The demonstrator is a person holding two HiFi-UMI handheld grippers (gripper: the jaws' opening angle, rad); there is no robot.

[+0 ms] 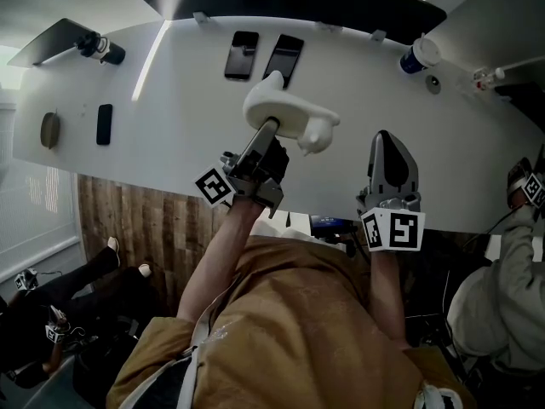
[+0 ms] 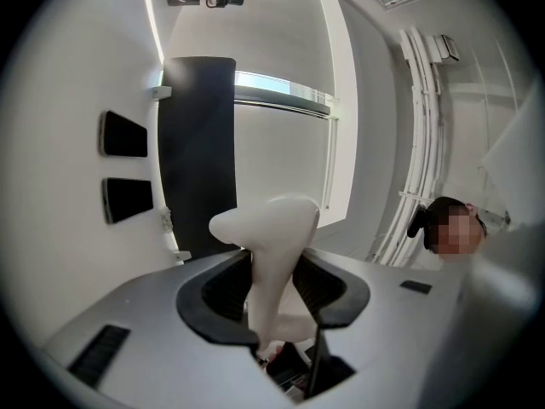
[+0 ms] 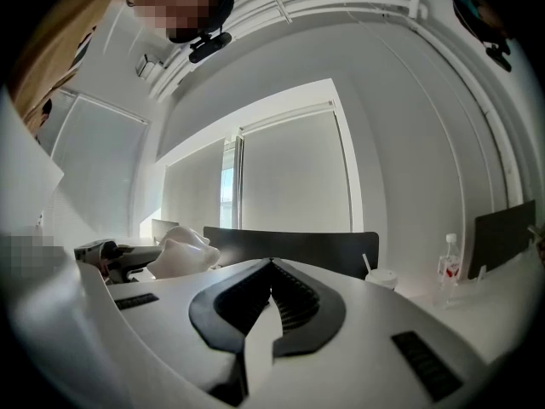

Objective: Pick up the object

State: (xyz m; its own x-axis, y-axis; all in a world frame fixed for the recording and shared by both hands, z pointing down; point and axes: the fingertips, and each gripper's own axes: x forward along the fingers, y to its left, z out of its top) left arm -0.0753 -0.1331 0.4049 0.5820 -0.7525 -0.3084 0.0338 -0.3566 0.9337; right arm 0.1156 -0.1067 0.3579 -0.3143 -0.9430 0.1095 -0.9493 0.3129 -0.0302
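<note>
- Nearest the head camera: the person's torso in a tan garment (image 1: 294,331), with both forearms reaching forward to the grippers.
- Left gripper (image 1: 269,131): the jaws are clamped on the white object (image 1: 285,112), one pad on each side of its narrow stem. The left gripper view shows the stem upright between the pads and the broad rounded end above the jaw tips.
- White object: smooth and curved, with a flared top. It is held over the white table (image 1: 170,135), near the table's front edge. Whether any part of it touches the top cannot be told.
- Right gripper (image 1: 388,140): the jaws are closed together at the tips, with nothing between them. It sits just right of the object and apart from it, at the table's front edge.
- Far side of the table: two dark phones (image 1: 243,54) lying side by side, and a lidded cup (image 1: 419,55) well to their right.
- Left part of the table: a small dark slab (image 1: 104,123) with a round brown item (image 1: 50,129) beside it.
- Right edge of the head view: a second person in light clothing (image 1: 502,296).
</note>
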